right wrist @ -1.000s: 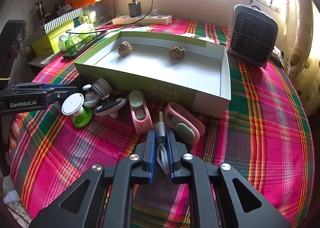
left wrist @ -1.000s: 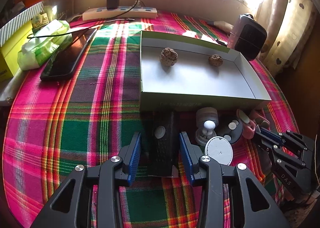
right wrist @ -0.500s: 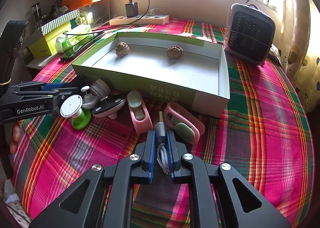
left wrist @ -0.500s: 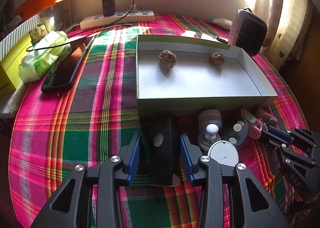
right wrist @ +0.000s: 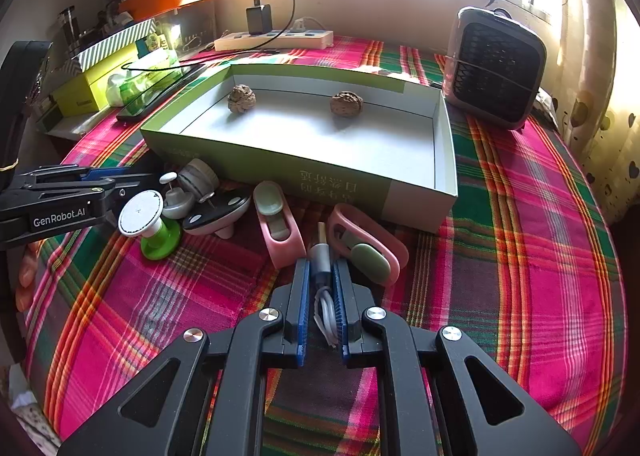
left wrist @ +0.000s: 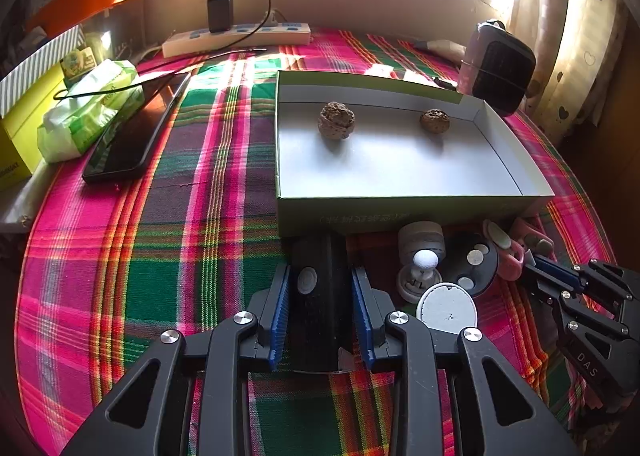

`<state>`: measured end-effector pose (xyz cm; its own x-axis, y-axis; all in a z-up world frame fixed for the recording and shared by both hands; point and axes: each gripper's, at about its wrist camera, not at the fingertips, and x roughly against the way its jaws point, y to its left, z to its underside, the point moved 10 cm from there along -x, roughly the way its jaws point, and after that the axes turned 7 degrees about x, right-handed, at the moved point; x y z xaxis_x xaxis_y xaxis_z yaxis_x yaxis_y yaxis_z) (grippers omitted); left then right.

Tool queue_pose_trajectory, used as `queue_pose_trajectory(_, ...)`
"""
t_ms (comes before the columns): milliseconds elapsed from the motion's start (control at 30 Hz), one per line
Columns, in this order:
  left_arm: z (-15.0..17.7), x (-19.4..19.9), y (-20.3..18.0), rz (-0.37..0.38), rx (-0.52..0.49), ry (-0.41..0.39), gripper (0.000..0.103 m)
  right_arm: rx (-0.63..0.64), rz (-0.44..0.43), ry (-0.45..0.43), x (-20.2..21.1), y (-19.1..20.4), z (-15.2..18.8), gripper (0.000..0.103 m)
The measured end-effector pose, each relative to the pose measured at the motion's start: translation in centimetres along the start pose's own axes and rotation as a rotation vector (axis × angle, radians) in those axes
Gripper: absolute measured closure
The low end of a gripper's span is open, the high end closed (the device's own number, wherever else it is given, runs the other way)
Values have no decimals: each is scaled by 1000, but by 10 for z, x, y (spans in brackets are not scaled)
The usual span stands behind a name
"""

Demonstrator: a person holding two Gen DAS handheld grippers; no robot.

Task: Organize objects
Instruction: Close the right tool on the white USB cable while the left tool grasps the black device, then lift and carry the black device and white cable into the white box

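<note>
So the left tongs [left wrist: 320, 312] have a black boxy gadget [left wrist: 318, 296] sitting between the blue pads, and the jaws are closing on it right now. In the left wrist view the pads look right up against its long sides, so I'd call that a grip just about made. It lies flat on the plaid-covered bench [left wrist: 160, 256], its far end touching the front wall of the green cardboard tray [left wrist: 400, 208]. It looks like hard plastic with a small round button on top, so my guess is stiff, fairly light and a bit slick. Squeezing the long flat sides near the middle seems the sane choice, staying off the button.

The right tongs [right wrist: 322, 284] are clenched on a bundled white charging cable [right wrist: 326, 308], with its grey plug [right wrist: 320, 256] poking forward past the tips. That one is floppy and light; I'd expect loose loops to sag or slip if held only by an edge, so pinching across the whole bundle is the way to go. It sits on the bench just in front of the tray, between two pink clip-like things [right wrist: 278, 224].

Inside the tray are just two walnuts [right wrist: 241, 98], near the back wall, so plenty of floor is free.
</note>
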<state>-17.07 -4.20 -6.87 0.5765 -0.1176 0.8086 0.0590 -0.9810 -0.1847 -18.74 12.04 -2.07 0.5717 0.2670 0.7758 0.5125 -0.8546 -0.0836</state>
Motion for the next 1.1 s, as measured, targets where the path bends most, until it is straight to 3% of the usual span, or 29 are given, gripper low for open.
queue_pose_trajectory(1100, 2, 14, -2, 16, 3, -28, 76, -53, -25, -45, 16, 2, -1, 91)
